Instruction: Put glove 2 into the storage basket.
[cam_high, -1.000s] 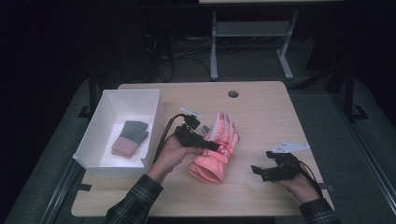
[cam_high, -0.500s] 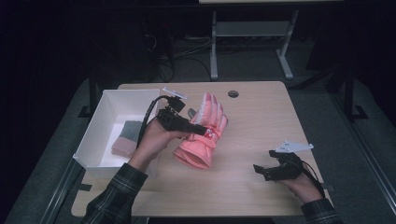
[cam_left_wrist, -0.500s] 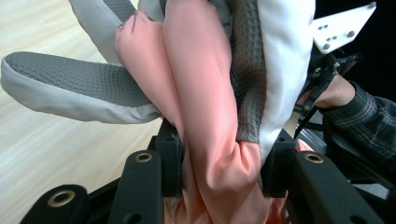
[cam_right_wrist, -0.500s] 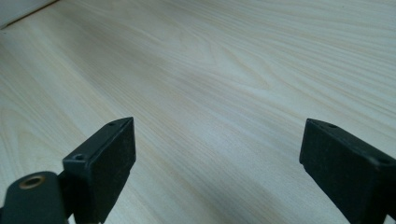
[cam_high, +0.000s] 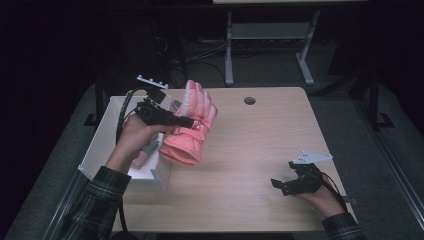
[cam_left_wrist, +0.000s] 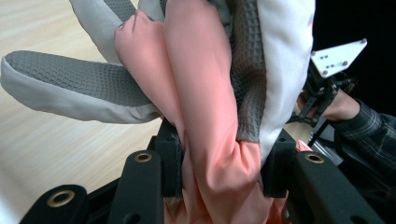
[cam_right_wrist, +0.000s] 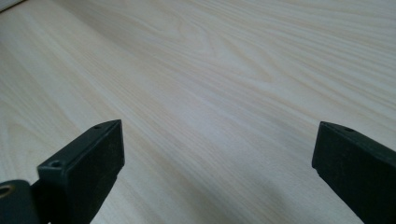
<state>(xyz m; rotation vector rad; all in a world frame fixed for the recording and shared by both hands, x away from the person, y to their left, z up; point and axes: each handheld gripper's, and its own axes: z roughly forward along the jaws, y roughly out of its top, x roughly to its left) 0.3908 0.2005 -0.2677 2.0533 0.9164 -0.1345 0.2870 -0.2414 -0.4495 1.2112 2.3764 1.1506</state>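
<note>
High view. My left gripper (cam_high: 187, 121) has carried the pink glove (cam_high: 189, 129) up off the table and leftward since a second ago; back then the glove lay flat on the wood ahead of me, and half a second ago it was already lifted and partway over. Now it hangs from the jaws with its cuff drooping just over the near right corner of the white bin (cam_high: 102, 145), fingers pointing up and away from me. My reading: this is the carry leg, and the release into the bin is what remains. Another folded item (cam_high: 149, 148) sits in the bin below my left hand (cam_high: 134, 137), partly hidden. My right gripper (cam_high: 283, 184) rests low on the table (cam_high: 250, 150), well off to the right of the glove and idle, much as it was a second ago.

Left gripper view. Jaws closed down on a bunched fold of the pink fabric (cam_left_wrist: 205, 116), roughly mid-glove; the pads pinch cloth from both sides with only the thickness of the fold between them. A grey textured-palm finger (cam_left_wrist: 70, 88) sticks out to the left of the jaws. Grip looks firm, though the fabric is soft and could slip.

Right gripper view. Jaws stand wide apart, nothing between them, with bare pale wood (cam_right_wrist: 210, 93) ahead of the tips.
</note>
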